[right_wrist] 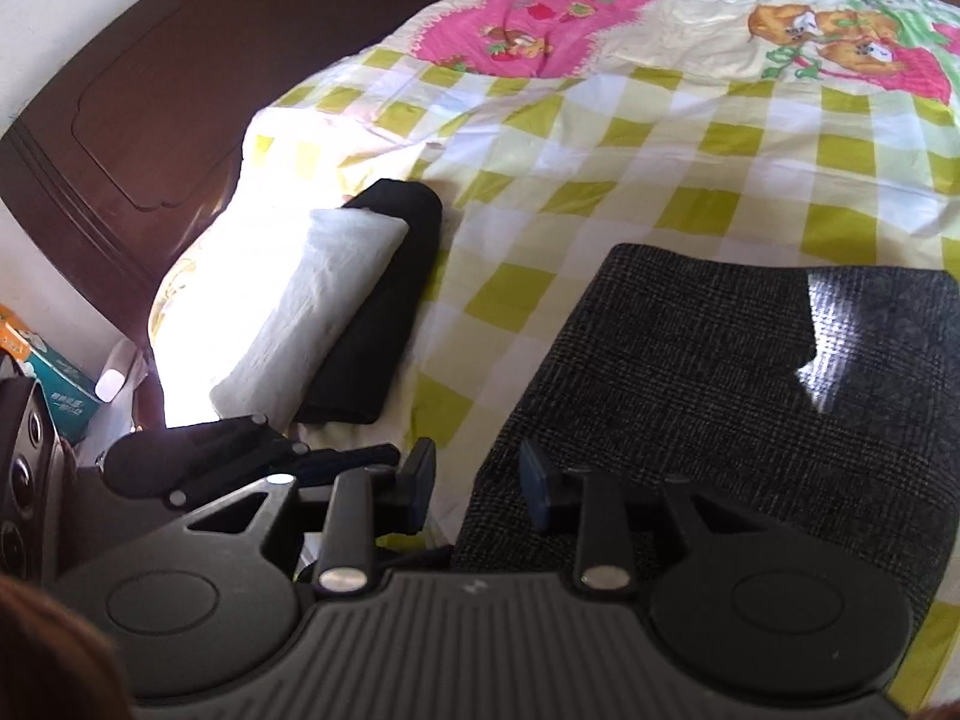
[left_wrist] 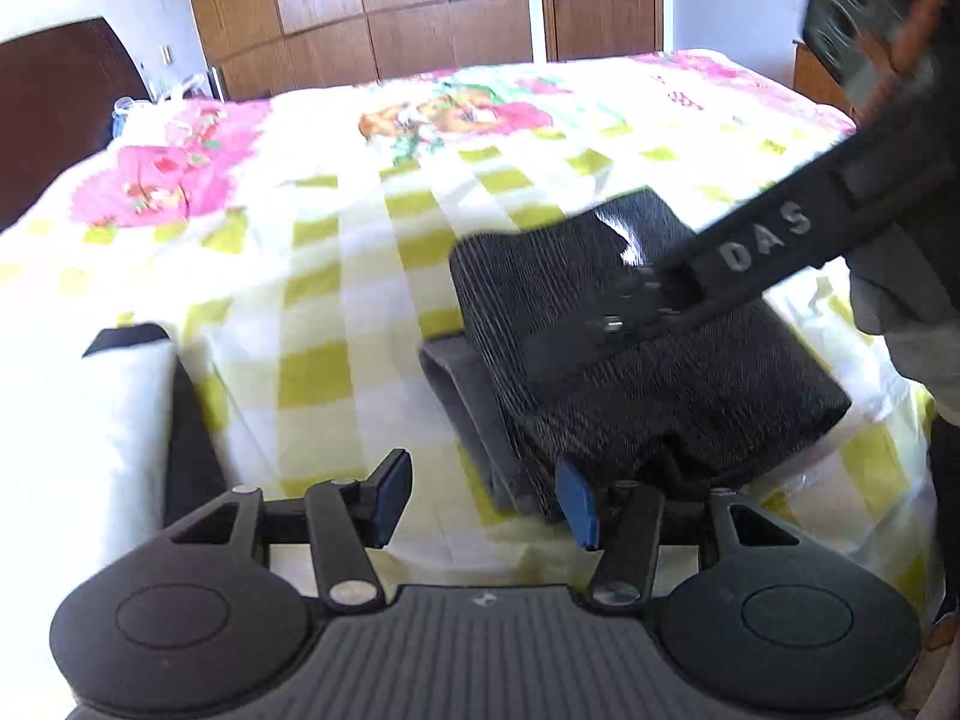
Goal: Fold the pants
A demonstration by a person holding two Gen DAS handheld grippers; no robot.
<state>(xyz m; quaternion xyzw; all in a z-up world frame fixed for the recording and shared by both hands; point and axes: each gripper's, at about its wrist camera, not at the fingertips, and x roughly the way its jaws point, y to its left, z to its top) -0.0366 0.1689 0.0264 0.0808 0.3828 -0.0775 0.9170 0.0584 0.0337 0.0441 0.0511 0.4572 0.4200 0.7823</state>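
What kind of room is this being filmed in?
Most likely a home bedroom. The folded dark pants lie on a bed with a checked, cartoon-print bedspread, a dark wooden headboard stands at one end, and wooden wardrobe doors line the far wall.

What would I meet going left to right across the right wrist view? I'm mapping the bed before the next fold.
Wooden headboard → white folded cloth → black folded garment → bare checked bedsheet → grey folded pants.
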